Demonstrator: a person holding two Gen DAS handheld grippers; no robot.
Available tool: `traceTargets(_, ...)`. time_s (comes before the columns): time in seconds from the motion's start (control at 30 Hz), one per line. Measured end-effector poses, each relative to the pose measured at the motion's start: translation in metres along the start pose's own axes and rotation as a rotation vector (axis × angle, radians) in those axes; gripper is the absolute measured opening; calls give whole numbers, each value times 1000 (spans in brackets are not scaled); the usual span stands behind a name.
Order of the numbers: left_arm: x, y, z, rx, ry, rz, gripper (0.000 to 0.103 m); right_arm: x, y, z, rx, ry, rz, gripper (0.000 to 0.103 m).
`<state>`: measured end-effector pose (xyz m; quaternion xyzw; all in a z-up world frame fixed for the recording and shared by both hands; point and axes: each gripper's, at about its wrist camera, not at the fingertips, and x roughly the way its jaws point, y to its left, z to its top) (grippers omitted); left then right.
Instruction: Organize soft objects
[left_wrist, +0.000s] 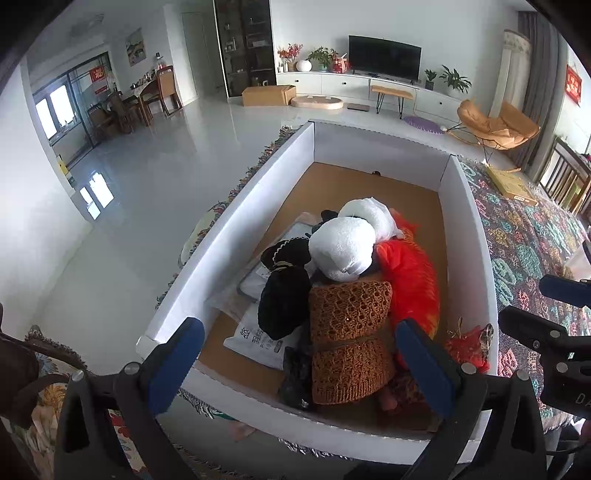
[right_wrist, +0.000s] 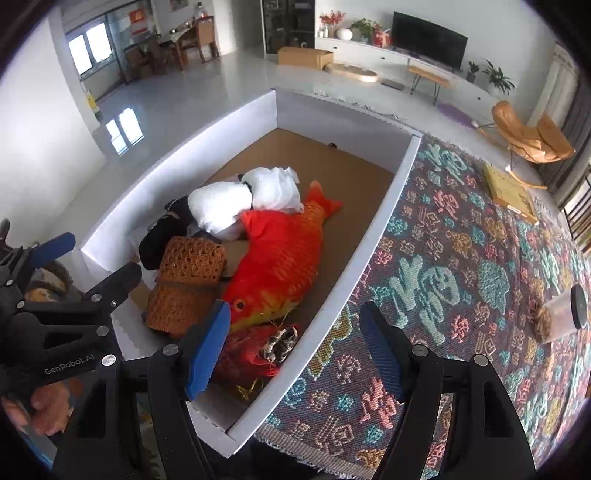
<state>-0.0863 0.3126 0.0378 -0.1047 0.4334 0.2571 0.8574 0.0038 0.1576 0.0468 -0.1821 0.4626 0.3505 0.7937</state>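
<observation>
A white-walled cardboard box (left_wrist: 280, 177) (right_wrist: 373, 225) holds soft things: an orange-red plush fish (left_wrist: 410, 280) (right_wrist: 280, 258), a brown crocheted bundle (left_wrist: 347, 336) (right_wrist: 188, 280), white rolled cloths (left_wrist: 343, 247) (right_wrist: 236, 206), a black bundle (left_wrist: 284, 302) (right_wrist: 159, 232) and a small red pouch (left_wrist: 465, 347) (right_wrist: 251, 350). My left gripper (left_wrist: 299, 358) is open and empty above the box's near end. My right gripper (right_wrist: 295, 350) is open and empty over the box's right wall, above the red pouch.
The box sits on a patterned woven cloth (right_wrist: 461, 277). A yellow flat box (right_wrist: 509, 192) and a clear jar with a black lid (right_wrist: 565, 314) lie on the cloth to the right. White packets (left_wrist: 258, 339) lie on the box floor.
</observation>
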Motion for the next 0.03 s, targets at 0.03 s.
traceTargets(0.03,-1,-1,0,8,-7,8,103,-1,-1,-1,1,-5,1,75)
